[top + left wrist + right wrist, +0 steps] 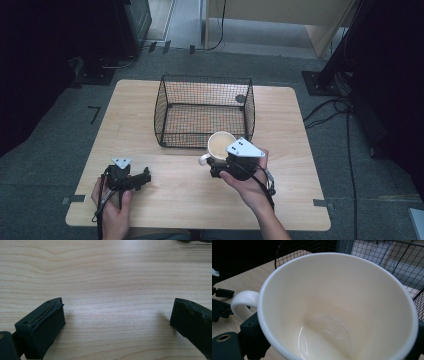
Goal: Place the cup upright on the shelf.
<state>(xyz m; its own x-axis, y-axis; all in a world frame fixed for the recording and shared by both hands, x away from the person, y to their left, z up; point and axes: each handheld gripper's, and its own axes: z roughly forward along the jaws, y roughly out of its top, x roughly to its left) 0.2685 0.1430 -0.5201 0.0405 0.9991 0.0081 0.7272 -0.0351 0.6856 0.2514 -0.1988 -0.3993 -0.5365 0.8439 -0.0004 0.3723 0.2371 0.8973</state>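
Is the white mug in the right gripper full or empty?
Empty: the right gripper view looks straight into the mug and shows its bare, glossy bottom, with no liquid or contents.

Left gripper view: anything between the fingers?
No. The left gripper's fingers stand wide apart with bare wooden table between them.

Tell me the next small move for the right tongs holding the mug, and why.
Probably carry the mug forward over the wire basket's near rim, then lower it inside. The right tongs are shut on the mug, which sits just outside the basket's front edge, and the basket looks empty. The left tongs rest open above the table, so they need not move.
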